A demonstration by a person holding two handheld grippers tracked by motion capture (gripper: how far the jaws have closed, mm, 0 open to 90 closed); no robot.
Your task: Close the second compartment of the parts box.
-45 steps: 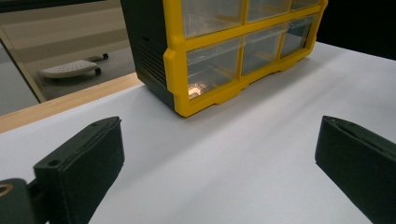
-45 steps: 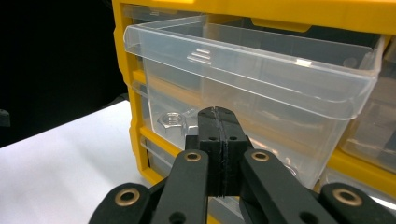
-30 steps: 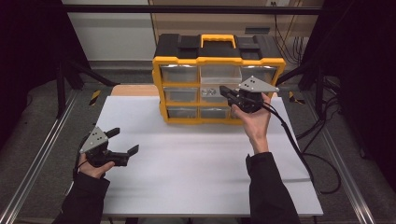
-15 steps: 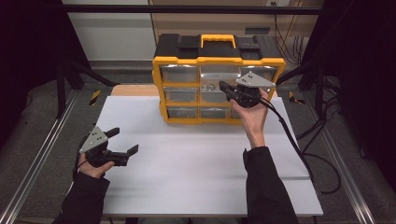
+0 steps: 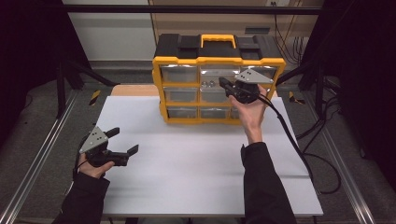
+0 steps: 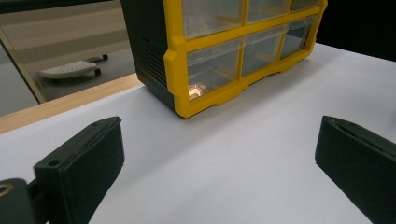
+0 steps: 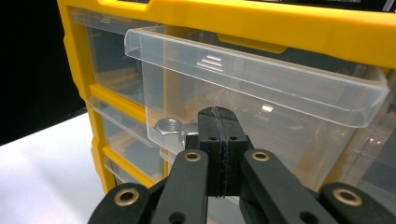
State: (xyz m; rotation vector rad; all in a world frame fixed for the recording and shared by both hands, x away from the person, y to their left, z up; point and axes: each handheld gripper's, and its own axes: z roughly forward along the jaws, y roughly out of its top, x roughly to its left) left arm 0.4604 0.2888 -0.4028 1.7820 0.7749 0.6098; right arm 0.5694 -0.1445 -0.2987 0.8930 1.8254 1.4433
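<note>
A yellow and black organizer box (image 5: 187,60) with clear drawers stands at the back of the white table (image 5: 187,168). Its top middle drawer (image 7: 261,79) is pulled out a little, and steel nuts (image 7: 169,132) lie inside it. My right gripper (image 5: 222,83) is held up in front of that drawer. Its jaws are shut, pads together with nothing between them, and the tips (image 7: 219,116) sit at the drawer's clear front wall. My left gripper (image 5: 124,141) rests low at the table's left, open and empty, pointing toward the box's (image 6: 175,60) lower left corner.
A black cable (image 5: 289,140) trails from the right gripper across the table's right side and off its edge. Metal rails (image 5: 37,158) run along both sides of the table. A wooden strip (image 6: 70,100) borders the table behind the box.
The right gripper has edged slightly up and toward the top middle drawer. The left gripper has not moved.
</note>
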